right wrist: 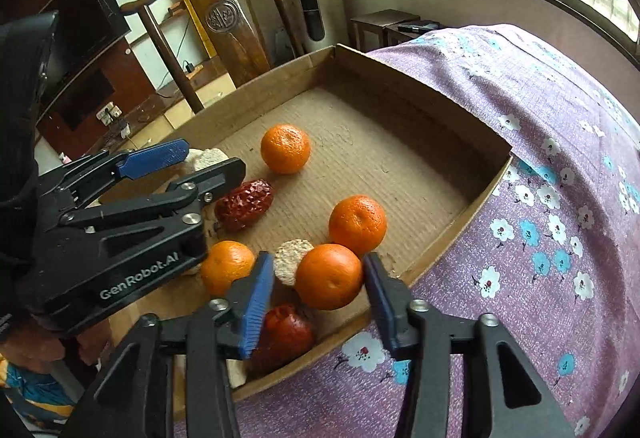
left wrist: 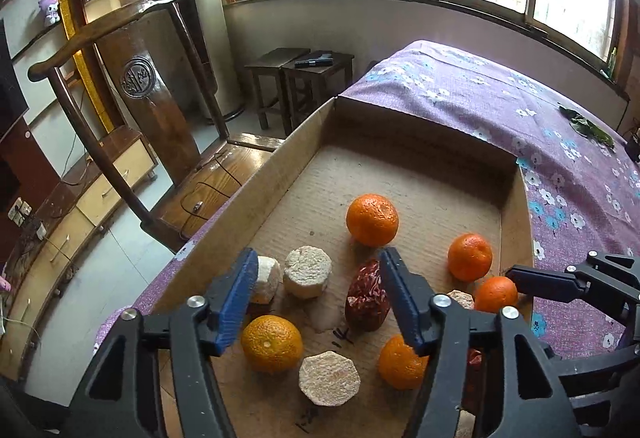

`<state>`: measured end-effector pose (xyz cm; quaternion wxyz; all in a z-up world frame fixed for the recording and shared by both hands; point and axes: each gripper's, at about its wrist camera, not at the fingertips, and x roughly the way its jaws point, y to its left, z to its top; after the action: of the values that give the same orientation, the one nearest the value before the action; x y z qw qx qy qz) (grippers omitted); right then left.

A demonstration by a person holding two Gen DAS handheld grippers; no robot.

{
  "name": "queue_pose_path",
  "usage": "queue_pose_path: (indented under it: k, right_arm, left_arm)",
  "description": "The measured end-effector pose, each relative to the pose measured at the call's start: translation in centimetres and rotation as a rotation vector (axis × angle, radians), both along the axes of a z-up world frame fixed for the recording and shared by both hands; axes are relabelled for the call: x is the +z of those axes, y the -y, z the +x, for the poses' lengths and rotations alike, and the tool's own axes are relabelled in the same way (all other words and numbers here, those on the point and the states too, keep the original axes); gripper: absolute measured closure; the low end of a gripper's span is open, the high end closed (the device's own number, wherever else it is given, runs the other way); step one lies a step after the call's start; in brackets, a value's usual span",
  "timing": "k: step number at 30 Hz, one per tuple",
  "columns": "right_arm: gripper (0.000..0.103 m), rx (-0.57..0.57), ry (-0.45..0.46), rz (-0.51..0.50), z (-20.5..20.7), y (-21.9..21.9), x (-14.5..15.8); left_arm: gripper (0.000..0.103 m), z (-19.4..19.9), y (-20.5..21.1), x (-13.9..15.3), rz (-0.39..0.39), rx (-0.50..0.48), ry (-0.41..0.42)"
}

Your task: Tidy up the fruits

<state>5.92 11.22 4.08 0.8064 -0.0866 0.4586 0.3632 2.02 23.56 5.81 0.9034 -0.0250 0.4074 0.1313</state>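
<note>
A shallow cardboard tray (left wrist: 276, 165) on a purple flowered cloth holds several oranges, dark red dates and pale round chunks. My left gripper (left wrist: 319, 260) hangs open over the tray's near part. A pale chunk (left wrist: 307, 272) and a red date (left wrist: 366, 296) lie below the gap, neither touched. My right gripper (right wrist: 318, 262) is open around an orange (right wrist: 329, 276) at the tray's (right wrist: 460, 230) near right wall. There is a visible gap on that orange's left side. Another orange (right wrist: 357, 224) sits just behind it. A finger (left wrist: 536, 278) of the right gripper shows at the right edge in the left wrist view.
The purple flowered cloth (right wrist: 540, 197) stretches right of the tray and holds a green leaf (left wrist: 588, 125). A wooden chair (left wrist: 156, 109) stands close to the tray's left side. Dark stools (left wrist: 300, 77) stand under the windows. The tray's far half (left wrist: 400, 173) is bare cardboard.
</note>
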Motion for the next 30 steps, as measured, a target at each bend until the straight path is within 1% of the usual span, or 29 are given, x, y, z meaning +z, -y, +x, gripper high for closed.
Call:
queue_pose_path:
  k: [4,7,9,11,14,18,25,30]
  right_arm:
    - [0.044,-0.018,0.034,0.015,-1.6,1.2,1.2]
    - [0.039,-0.059,0.065,0.036,-2.8,2.8,2.2]
    - [0.031,-0.100,0.091,0.057,-3.6,4.1,2.9]
    - [0.027,-0.143,0.115,0.077,-4.5,5.3,3.6]
    - [0.024,-0.172,0.134,0.076,-5.5,6.4,4.1]
    - [0.019,-0.188,0.141,0.074,-6.7,7.7,4.2]
    - [0.018,-0.195,0.149,0.077,-7.9,8.9,4.4]
    - [0.016,-0.194,0.158,0.086,-8.4,9.1,4.8]
  left_arm:
    - [0.032,-1.4,0.3,0.2,-0.010,0.007,0.026]
    - [0.026,-2.9,0.8,0.7,0.027,0.030,0.069]
    - [0.023,-3.9,1.2,1.2,0.056,0.042,0.100]
    - [0.019,-4.9,1.7,1.7,0.081,0.047,0.131]
    - [0.016,-6.1,2.7,2.6,0.100,0.048,0.171]
    - [0.014,-7.2,3.7,3.2,0.100,0.028,0.197]
    - [0.014,-8.9,4.9,3.7,0.097,0.024,0.217]
    - [0.014,-9.6,5.2,4.2,0.101,0.026,0.230]
